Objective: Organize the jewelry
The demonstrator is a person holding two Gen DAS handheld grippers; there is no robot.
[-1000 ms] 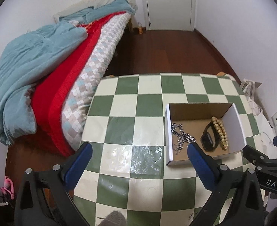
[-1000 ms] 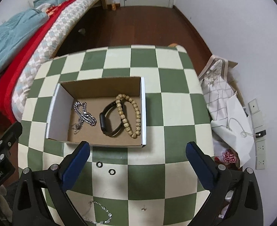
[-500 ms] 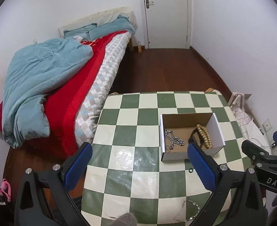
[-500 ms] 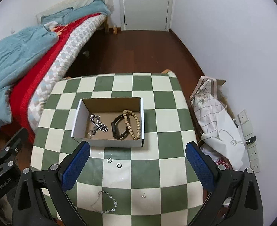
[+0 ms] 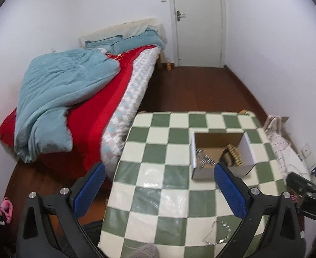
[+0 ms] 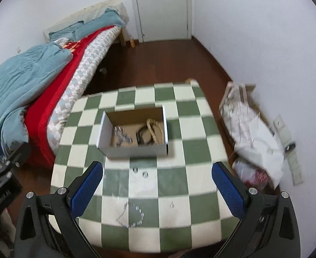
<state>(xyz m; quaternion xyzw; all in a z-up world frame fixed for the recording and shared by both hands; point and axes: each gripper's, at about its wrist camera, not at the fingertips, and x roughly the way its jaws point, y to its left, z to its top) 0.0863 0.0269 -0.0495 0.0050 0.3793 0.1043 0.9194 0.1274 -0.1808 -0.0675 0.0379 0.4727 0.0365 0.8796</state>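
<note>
Plainly, both the left gripper (image 5: 158, 185) and right gripper (image 6: 156, 183) hung spread and empty, well above the surface (image 6: 185, 188) — a grab risked snagging the thin chain (image 6: 131, 215) near its front edge, short of the box (image 6: 134, 150).

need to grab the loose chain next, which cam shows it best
The right wrist view: the whole loose chain lies unobstructed on the table between the open fingers. In the left wrist view the chain sits low and partly behind the left gripper's finger.

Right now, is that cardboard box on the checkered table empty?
No. The open-topped box holds a silver chain, a dark band and a wooden bead bracelet.
</note>
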